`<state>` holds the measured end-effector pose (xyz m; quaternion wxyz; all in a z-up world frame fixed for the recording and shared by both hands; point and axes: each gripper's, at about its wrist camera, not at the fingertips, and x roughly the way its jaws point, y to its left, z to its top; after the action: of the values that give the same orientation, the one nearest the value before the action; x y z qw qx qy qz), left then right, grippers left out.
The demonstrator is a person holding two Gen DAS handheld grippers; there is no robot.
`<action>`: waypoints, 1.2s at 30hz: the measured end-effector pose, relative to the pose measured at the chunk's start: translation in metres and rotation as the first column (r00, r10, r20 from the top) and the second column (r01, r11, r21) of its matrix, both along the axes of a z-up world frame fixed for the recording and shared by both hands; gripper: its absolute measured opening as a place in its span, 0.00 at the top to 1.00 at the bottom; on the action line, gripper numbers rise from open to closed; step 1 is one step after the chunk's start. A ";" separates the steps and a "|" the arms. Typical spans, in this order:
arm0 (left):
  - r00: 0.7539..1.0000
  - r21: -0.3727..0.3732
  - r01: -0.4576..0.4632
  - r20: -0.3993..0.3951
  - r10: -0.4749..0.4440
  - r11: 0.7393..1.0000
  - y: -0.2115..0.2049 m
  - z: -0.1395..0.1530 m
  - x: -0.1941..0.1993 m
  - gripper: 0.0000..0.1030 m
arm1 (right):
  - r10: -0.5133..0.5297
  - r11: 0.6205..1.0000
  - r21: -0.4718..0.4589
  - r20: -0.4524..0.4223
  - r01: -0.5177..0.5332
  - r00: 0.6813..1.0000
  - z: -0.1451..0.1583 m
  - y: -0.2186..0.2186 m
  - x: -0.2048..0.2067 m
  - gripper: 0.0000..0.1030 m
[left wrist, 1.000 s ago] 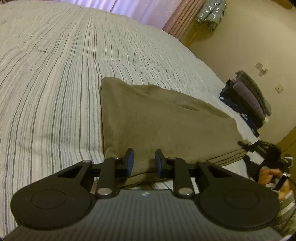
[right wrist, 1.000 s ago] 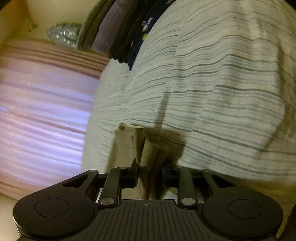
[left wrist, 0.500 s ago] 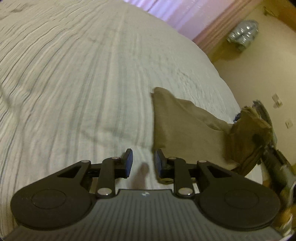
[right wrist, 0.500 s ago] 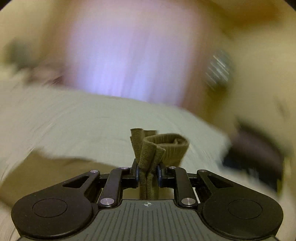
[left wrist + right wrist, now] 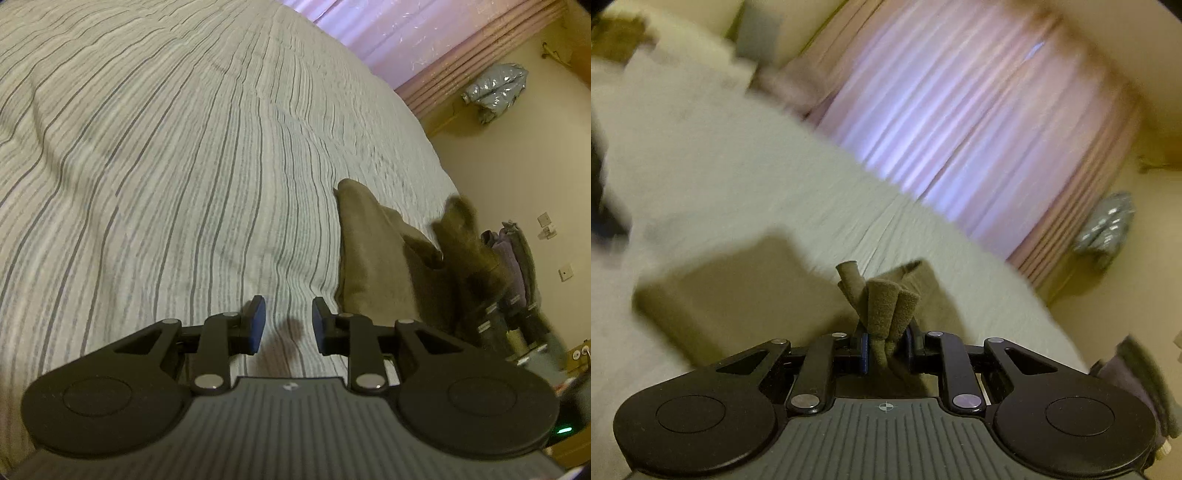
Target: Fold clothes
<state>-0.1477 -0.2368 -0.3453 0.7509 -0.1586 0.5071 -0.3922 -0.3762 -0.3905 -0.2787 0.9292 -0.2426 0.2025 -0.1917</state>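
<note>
With our right gripper (image 5: 885, 341) clenched on a bunched edge of the olive garment (image 5: 373, 266) near the bed's (image 5: 166, 166) right edge and our left gripper (image 5: 288, 325) released, the thick wad could slip free, spoiling the fold.

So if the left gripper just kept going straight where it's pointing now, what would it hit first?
Most likely the striped bedspread. The left gripper is open and empty, angled down at bare cover. The olive-brown garment lies off to its right, outside that line, though depth is hard to judge.
</note>
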 end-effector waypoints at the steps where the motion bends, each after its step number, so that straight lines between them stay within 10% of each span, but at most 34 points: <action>1: 1.000 -0.002 0.001 -0.001 -0.001 1.000 0.000 -0.001 0.001 0.78 | 0.029 1.000 0.000 0.033 -0.029 0.999 0.007 0.006 0.000 0.83; 8: 1.000 -0.021 -0.005 -0.015 0.004 1.000 0.003 -0.005 0.004 0.78 | 0.196 0.973 -0.090 -0.175 -0.214 0.965 -0.044 0.073 0.012 0.83; 14: 1.000 -0.023 -0.001 -0.015 0.001 1.000 0.007 -0.009 0.005 0.78 | 0.236 0.966 -0.097 -0.049 -0.240 0.971 -0.025 0.076 0.007 0.83; 26: 1.000 -0.015 0.000 -0.016 0.000 1.000 0.011 -0.009 0.001 0.79 | 0.243 0.939 -0.184 -0.239 -0.290 0.940 -0.055 0.094 0.019 0.81; 27: 1.000 -0.014 0.004 -0.013 -0.004 1.000 0.012 -0.007 0.000 0.78 | 0.241 0.941 -0.177 -0.251 -0.289 0.938 -0.052 0.093 0.017 0.69; 30: 1.000 -0.012 0.011 -0.015 -0.011 1.000 0.018 -0.005 0.001 0.78 | 0.215 0.964 -0.114 -0.186 -0.238 0.959 -0.035 0.082 0.007 0.33; 34: 1.000 -0.022 0.025 -0.017 -0.026 0.999 0.021 0.003 -0.004 0.78 | 0.163 0.973 0.175 -0.056 -0.151 0.985 0.002 0.050 -0.027 0.33; 36: 0.999 -0.047 0.043 -0.019 -0.044 0.998 0.021 0.009 -0.007 0.78 | 0.069 0.911 0.407 0.023 -0.072 0.997 0.020 0.020 -0.047 0.33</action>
<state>-0.1551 -0.2158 -0.3361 0.7333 -0.1688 0.5087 -0.4183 -0.4233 -0.3709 -0.2586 0.9665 -0.0500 0.2251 -0.1127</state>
